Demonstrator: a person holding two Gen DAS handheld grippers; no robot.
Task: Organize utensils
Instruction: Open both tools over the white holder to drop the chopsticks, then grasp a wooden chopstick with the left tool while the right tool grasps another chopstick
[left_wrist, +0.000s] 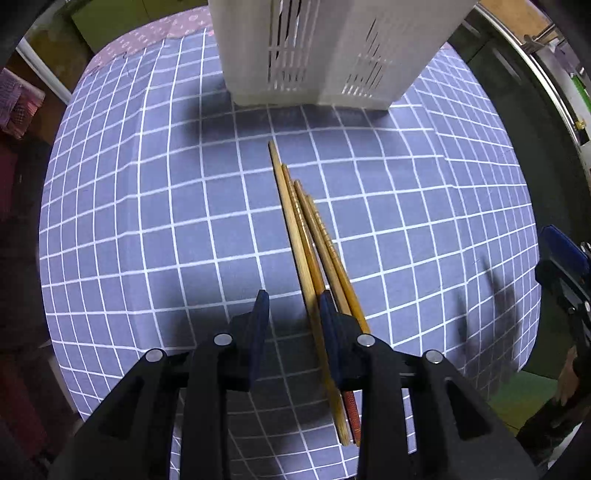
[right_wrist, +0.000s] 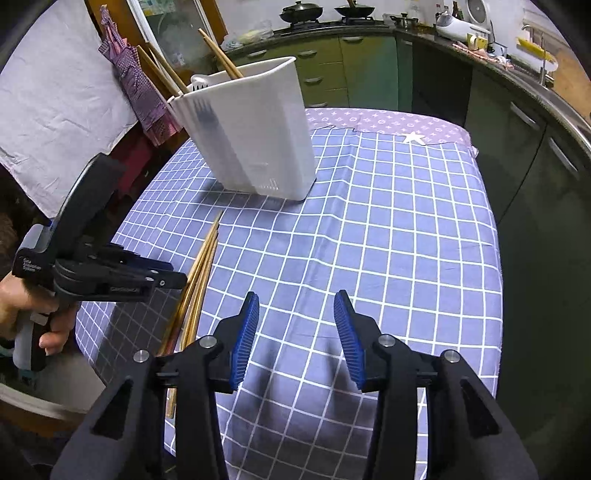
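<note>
Left gripper open over the chopsticks near the table's left edge; right gripper open, empty.

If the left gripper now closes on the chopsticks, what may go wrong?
1. The left gripper is open, and only some of the chopsticks seem to lie between its jaws, the others beside one jaw. It may take only part of the bundle and scatter the rest.
2. The chopsticks lie near the table edge, so a pushed one may roll off.
3. The utensil holder already holds utensils, so new chopsticks may catch on them.
</note>
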